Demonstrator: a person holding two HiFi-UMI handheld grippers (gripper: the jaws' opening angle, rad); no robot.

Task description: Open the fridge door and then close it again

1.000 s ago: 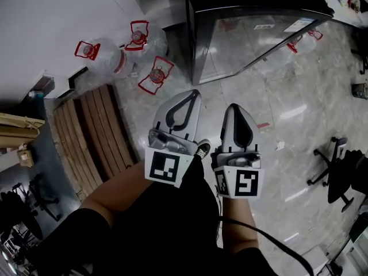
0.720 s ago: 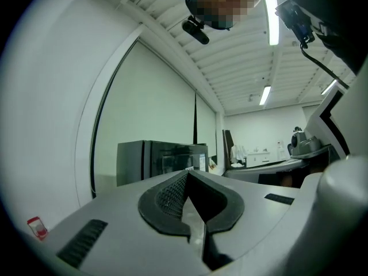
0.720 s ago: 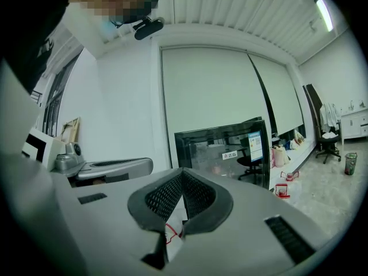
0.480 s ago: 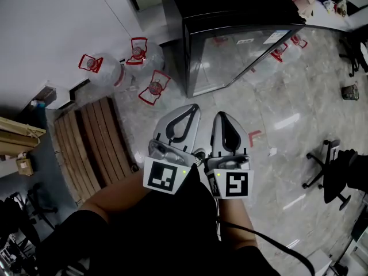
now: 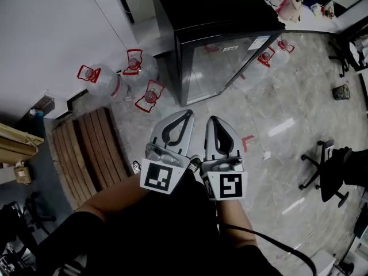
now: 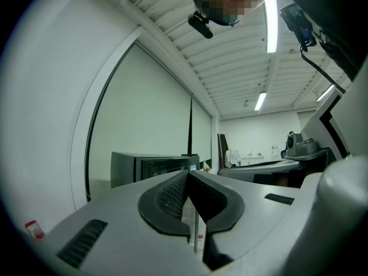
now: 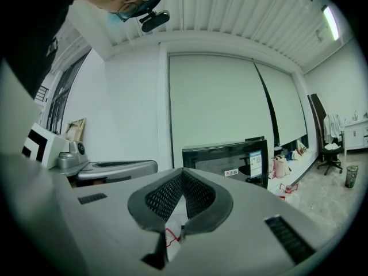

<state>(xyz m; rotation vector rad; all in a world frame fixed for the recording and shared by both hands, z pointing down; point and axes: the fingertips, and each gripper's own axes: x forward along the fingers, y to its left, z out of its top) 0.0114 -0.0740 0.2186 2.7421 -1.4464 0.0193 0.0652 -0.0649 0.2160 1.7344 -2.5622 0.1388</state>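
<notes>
Two side by side, clenched on nothing: left hand-held gripper [image 5: 187, 113]; right hand-held gripper [image 5: 211, 119]; fridge [image 5: 221, 68] shut ahead.

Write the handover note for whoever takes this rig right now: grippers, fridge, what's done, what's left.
Left gripper: jaws together, nothing between them.
Right gripper: jaws together, also empty.
Both are held side by side in front of the person, aimed towards the fridge, short of it and touching nothing.
Fridge: black, standing on the floor ahead; its glass door looks closed. A water jug stands on the floor near it.
Done: nothing that shows.
Left: reach the door, open it, then close it again.
</notes>
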